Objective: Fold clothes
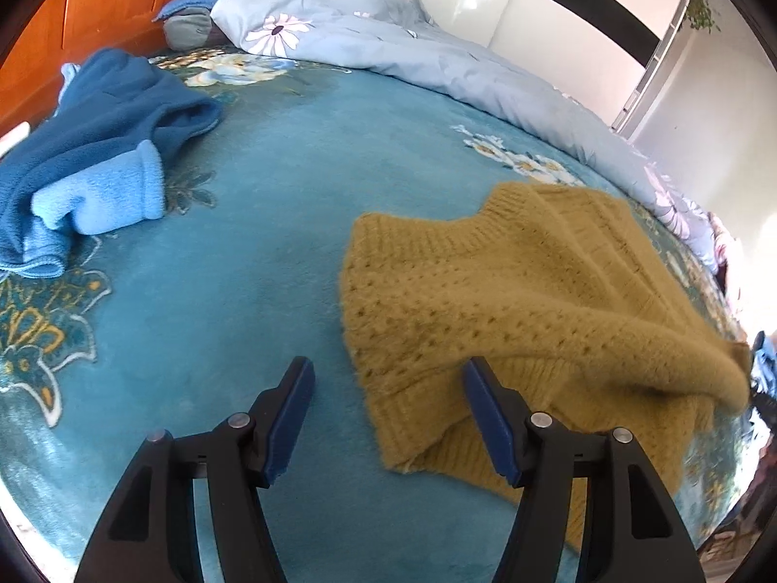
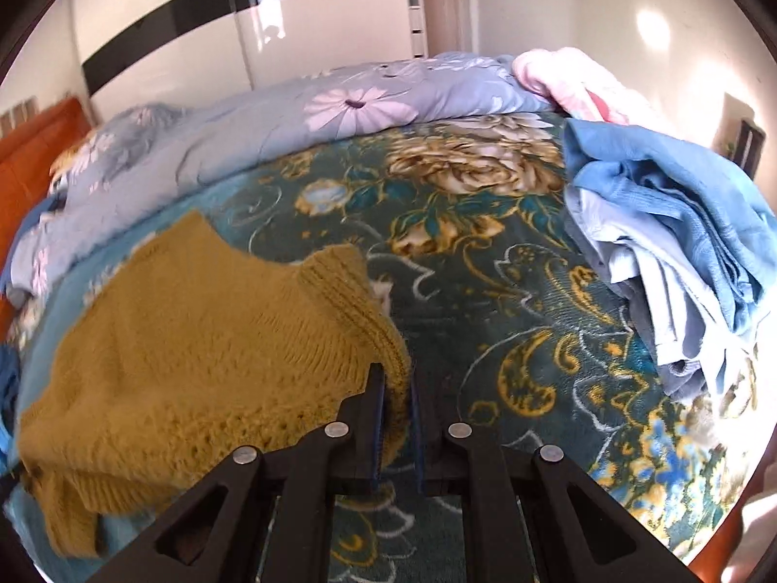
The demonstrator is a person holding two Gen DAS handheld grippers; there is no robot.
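The right gripper (image 2: 396, 418) pinches a ribbed edge of the sweater (image 2: 194, 340), lifting that side off the bed (image 2: 485, 291), seemingly to fold it over, while the left gripper (image 1: 388, 418) hovers agape at the near hem, ready to pin it.

1 mustard sweater (image 1: 510, 301), 1 blue fleece (image 1: 92, 155), 1 blue clothes pile (image 2: 670, 252), 2 grippers (image 1: 388, 418)

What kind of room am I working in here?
Most likely a bedroom: the mustard sweater lies on a bed's teal floral blanket, with a rumpled floral duvet and a wooden headboard behind.
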